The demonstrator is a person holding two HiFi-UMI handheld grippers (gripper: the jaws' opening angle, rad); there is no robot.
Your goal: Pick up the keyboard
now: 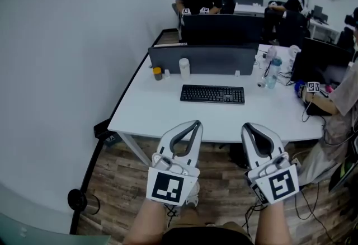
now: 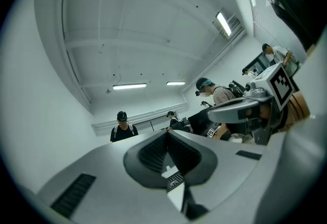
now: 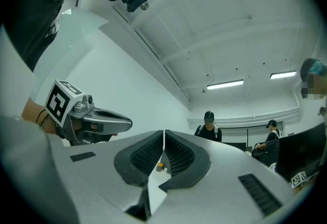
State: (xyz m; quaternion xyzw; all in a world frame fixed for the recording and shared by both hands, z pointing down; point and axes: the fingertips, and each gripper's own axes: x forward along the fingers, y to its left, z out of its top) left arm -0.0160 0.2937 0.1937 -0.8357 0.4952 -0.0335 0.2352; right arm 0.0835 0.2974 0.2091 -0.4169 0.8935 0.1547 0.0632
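both tools are closed and empty: left tool (image 1: 195,124) at 7 o'clock and right tool (image 1: 248,126) at 5 o'clock of the keyboard (image 1: 212,94), mid white surface (image 1: 145,109).

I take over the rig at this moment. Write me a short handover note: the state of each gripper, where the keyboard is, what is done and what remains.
Left gripper: jaws shut, empty, held short of the table's near edge.
Right gripper: jaws shut, empty, beside the left one, also short of the table.
Keyboard: lies flat near the middle of the table, in front of the grey divider, and neither gripper touches it.
Done: nothing on the keyboard yet.
Left: bring the grippers forward over the table, open the jaws, grip the keyboard and lift it.
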